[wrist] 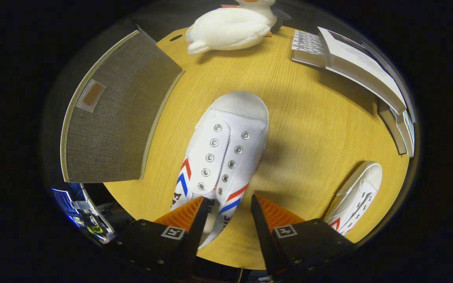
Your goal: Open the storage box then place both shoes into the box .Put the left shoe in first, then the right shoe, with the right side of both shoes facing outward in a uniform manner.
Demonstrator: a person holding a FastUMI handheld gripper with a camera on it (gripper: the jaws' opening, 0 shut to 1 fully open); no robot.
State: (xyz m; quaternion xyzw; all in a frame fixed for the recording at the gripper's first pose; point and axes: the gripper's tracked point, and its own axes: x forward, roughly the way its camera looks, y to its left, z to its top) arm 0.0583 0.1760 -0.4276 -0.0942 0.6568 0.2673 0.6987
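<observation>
My tongs point(226, 210) hang over the heel end of a white shoe point(226, 157) w/ red & blue chevrons, fingers spread wide, one each side of the heel opening. Neither finger looks to be pressing on it yet, so no grip as far as I can tell. The shoe lies mid-worktop point(309, 129), toe pointing away from me toward the plush duck point(228, 29) at the far edge.

Second shoe point(354, 196), same pattern, sits near the worktop's right edge, just beyond my right finger, well apart from the first.

Storage box point(112, 114): grey fabric thing at the left edge, beside the shoe. I see its flat top panel w/ a small tab; looks closed from here, contents hidden. By that reckoning step one, opening it, may not be done, though I can't be sure from this angle.

Step in hand, I'd judge: lining up to pick the centre shoe. Can't tell for certain if it's the left one; the curve of the toe suggests so.

Next: drop lower, close on the heel collar, lift, carry left to the box. Stacked papers/booklets point(352, 59) at the far right corner, out of the way.
</observation>
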